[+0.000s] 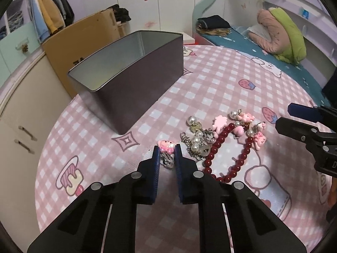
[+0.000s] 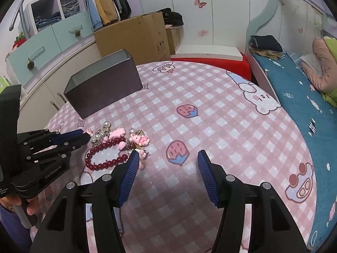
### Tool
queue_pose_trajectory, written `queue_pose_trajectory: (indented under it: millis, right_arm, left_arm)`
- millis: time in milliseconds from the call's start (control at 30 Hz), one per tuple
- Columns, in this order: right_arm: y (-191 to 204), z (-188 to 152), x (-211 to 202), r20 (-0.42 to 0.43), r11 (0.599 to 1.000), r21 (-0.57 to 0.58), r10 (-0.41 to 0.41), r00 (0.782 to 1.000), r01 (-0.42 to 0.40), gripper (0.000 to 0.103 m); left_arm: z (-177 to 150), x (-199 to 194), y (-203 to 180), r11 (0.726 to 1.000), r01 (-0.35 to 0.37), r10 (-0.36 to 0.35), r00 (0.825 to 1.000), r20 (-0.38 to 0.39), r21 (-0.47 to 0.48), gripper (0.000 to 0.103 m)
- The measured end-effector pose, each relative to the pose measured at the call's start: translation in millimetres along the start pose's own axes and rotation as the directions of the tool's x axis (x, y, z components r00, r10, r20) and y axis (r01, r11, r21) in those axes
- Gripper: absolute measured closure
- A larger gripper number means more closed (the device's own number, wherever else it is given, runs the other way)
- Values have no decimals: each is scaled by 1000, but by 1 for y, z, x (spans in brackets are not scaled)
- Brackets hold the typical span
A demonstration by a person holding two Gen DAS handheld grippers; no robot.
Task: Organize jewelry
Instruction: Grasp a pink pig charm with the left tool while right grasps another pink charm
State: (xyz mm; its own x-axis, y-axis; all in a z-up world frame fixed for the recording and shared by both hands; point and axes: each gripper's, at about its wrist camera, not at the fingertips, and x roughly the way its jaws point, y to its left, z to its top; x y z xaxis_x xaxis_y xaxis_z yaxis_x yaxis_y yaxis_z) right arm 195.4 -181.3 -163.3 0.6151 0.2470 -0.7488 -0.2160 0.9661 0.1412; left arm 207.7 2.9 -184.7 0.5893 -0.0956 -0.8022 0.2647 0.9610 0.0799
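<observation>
Pink charm clip [image 1: 167, 150] pinched between left fingers [image 1: 156, 158].

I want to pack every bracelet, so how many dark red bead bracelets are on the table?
1. The red bead bracelet lies in the jewelry pile, just right of the left gripper, which is shut on a pink clip. Others could hide under the pile.

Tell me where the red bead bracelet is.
In the left wrist view, the red bead bracelet lies on the checked tablecloth, right of the left gripper, against the charm pile.
</observation>
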Motion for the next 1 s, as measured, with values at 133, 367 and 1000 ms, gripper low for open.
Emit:
queue_pose_trajectory:
  millis: [133, 367, 1000]
  right_arm:
    - [7, -2, 5, -19, 999, -36, -20, 1000, 19, 47]
    - [30, -4, 14, -53, 993, -116, -33, 998, 27, 47]
    - [41, -1, 24, -62, 981, -194, -28, 998, 15, 75]
  left_arm:
    - [-3, -5, 10, 999, 0, 0, 1000, 6, -40, 89]
    - [-12, -20, 33, 995, 1, 1, 1000, 19, -102, 89]
    - [-17, -36, 45, 988, 90, -85, 995, 47, -128, 89]
